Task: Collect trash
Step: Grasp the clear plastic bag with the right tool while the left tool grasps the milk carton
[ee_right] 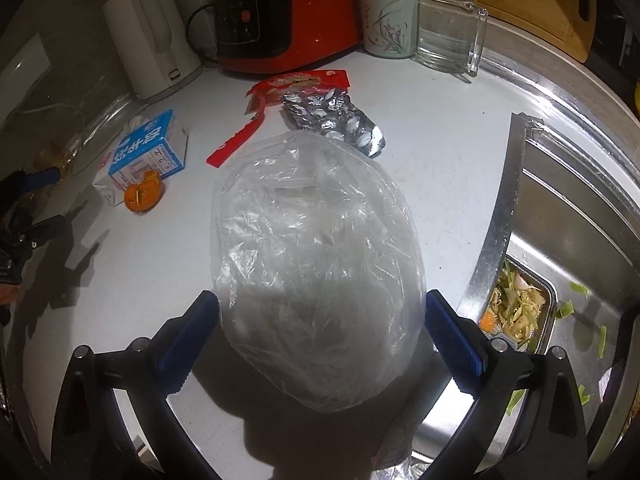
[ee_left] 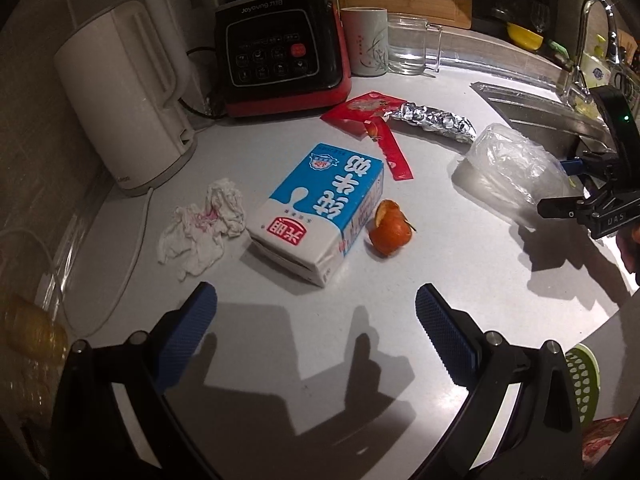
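Trash lies on the white counter [ee_left: 300, 340]: a blue and white milk carton [ee_left: 320, 208], an orange peel [ee_left: 390, 228], a crumpled tissue [ee_left: 202, 226], a red wrapper [ee_left: 372, 124], a foil pill blister [ee_left: 432, 118] and a clear plastic bag [ee_left: 508, 164]. My left gripper [ee_left: 316, 326] is open and empty, just short of the carton. My right gripper [ee_right: 322, 334] is open, with its fingers on either side of the clear plastic bag [ee_right: 316, 264]. The carton [ee_right: 144, 152], peel [ee_right: 142, 196], wrapper [ee_right: 280, 96] and blister [ee_right: 332, 120] lie beyond it.
A white kettle [ee_left: 128, 112], a black and red appliance [ee_left: 280, 52], a mug [ee_left: 366, 40] and a glass jug [ee_left: 412, 46] stand along the back. A sink [ee_right: 568, 240] with a strainer of vegetable scraps [ee_right: 516, 308] is at the right. The right gripper also shows in the left wrist view [ee_left: 592, 196].
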The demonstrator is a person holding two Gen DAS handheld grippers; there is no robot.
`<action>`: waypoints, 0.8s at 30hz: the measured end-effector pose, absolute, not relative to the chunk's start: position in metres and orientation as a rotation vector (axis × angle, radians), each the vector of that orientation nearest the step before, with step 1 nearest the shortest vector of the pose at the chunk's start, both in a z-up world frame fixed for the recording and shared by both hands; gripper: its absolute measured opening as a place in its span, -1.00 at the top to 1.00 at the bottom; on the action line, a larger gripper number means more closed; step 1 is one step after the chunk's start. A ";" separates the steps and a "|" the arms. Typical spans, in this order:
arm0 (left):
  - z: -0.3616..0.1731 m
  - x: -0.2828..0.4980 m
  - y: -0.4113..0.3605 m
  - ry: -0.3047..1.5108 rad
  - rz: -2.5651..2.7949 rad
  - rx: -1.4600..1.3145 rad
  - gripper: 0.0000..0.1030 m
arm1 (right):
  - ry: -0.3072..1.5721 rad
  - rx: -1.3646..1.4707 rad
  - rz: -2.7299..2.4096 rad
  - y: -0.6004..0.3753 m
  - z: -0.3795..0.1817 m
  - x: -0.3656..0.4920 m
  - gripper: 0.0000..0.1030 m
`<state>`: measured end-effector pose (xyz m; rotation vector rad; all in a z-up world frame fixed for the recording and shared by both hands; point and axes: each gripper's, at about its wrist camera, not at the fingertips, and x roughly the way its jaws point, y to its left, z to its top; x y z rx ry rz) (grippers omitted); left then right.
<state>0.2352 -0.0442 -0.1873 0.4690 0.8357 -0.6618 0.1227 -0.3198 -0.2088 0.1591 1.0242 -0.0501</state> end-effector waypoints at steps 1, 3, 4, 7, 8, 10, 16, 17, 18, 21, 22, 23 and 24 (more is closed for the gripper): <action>-0.190 0.242 -0.045 0.838 -0.672 0.473 -0.85 | 1.025 0.153 -0.044 -0.321 -0.210 0.124 -0.83; -0.195 0.252 -0.047 0.842 -0.695 0.479 -0.85 | 1.033 0.140 -0.038 -0.322 -0.211 0.128 -0.66; -0.198 0.256 -0.049 0.842 -0.704 0.487 -0.85 | 1.032 0.133 -0.034 -0.322 -0.211 0.129 -0.53; -0.207 0.267 -0.054 0.835 -0.726 0.525 -0.85 | 1.032 0.122 -0.024 -0.321 -0.211 0.129 -0.13; -0.209 0.270 -0.056 0.832 -0.737 0.536 -0.85 | 1.027 0.122 -0.018 -0.321 -0.210 0.129 -0.03; -0.212 0.275 -0.059 0.824 -0.762 0.551 -0.85 | 1.024 0.122 -0.010 -0.320 -0.208 0.128 0.39; -0.211 0.286 -0.064 0.772 -0.794 0.583 -0.85 | 1.026 0.153 0.006 -0.322 -0.203 0.120 0.60; -0.211 0.288 -0.065 0.767 -0.803 0.585 -0.85 | 1.024 0.166 0.009 -0.323 -0.201 0.118 0.60; -0.211 0.289 -0.065 0.762 -0.811 0.587 -0.85 | 1.024 0.180 0.008 -0.325 -0.201 0.116 0.60; -0.215 0.294 -0.068 0.746 -0.827 0.606 -0.85 | 1.020 0.226 0.004 -0.332 -0.198 0.109 0.60; -0.216 0.295 -0.070 0.743 -0.830 0.612 -0.85 | 1.017 0.245 0.004 -0.334 -0.197 0.107 0.60; -0.217 0.296 -0.071 0.742 -0.831 0.615 -0.85 | 1.017 0.260 0.002 -0.336 -0.196 0.105 0.60; -0.218 0.297 -0.072 0.741 -0.831 0.617 -0.85 | 1.016 0.270 -0.001 -0.338 -0.196 0.103 0.60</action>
